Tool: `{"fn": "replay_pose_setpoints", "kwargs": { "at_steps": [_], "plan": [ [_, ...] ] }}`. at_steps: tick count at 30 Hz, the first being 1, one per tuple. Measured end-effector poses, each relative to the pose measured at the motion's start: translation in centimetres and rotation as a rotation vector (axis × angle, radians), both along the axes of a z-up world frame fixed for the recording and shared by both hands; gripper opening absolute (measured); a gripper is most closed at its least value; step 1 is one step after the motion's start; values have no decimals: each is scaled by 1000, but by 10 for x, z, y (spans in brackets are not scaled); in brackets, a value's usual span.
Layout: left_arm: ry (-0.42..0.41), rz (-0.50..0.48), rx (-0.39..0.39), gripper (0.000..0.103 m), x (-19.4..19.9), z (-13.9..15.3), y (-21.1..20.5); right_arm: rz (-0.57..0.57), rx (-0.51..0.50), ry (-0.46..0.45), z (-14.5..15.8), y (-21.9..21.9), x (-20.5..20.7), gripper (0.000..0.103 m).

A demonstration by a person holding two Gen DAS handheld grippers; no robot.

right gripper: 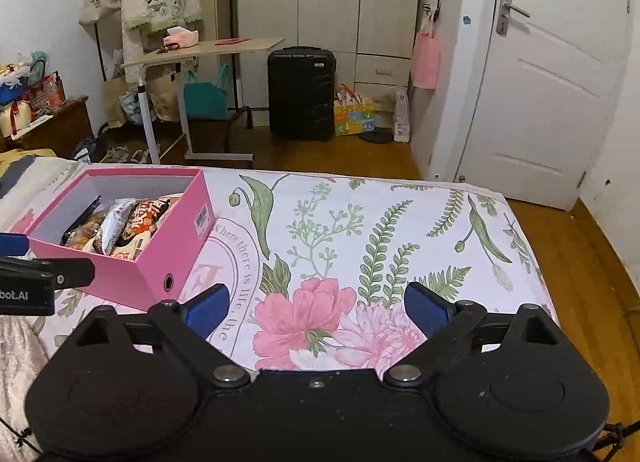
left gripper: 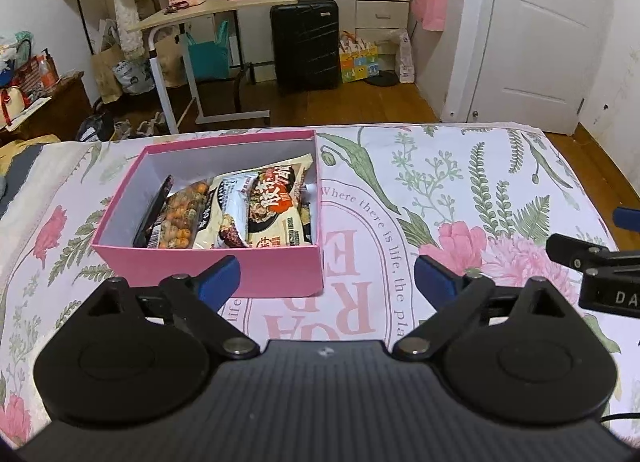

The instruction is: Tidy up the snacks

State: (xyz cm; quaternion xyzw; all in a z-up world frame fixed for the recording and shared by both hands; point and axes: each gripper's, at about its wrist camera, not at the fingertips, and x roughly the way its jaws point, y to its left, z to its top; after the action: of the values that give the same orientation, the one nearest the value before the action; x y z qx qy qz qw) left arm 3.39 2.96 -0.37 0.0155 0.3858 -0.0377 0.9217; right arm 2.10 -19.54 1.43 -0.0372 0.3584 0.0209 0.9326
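A pink box [left gripper: 280, 268] without a lid stands on the floral bedspread [left gripper: 460, 182]. Several snack packets [left gripper: 240, 210] lie packed inside it, one with round orange and green pieces, others cream and orange with printed characters. My left gripper [left gripper: 327, 276] hovers just in front of the box's near wall, open, with nothing between its blue pads. In the right wrist view the pink box [right gripper: 160, 258] sits to the left, and my right gripper [right gripper: 318, 308] stands open over the pink flower print, holding nothing. Each gripper's finger shows at the edge of the other's view.
Beyond the bed's far edge are a wooden floor, a black suitcase [left gripper: 305, 48], a small rolling table [left gripper: 216, 8], bags along the wall and a white door [left gripper: 536, 30]. The bedspread [right gripper: 400, 230] stretches to the right of the box.
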Motion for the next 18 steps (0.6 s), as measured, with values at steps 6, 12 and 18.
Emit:
{"fn": "replay_pose_setpoints", "kwargs": {
  "at_steps": [6,12,18],
  "plan": [
    [11,4,-7,95,-3,0,0,-17,22,-11,2,-4,-7,96],
    [-11,18,-18,95,-6,-2,-1,-50,37,-13,3,-7,-10,96],
    [-19,5,-13,95,-6,-5,-3,-80,-3,-5,0,-5,-12,96]
  ]
}}
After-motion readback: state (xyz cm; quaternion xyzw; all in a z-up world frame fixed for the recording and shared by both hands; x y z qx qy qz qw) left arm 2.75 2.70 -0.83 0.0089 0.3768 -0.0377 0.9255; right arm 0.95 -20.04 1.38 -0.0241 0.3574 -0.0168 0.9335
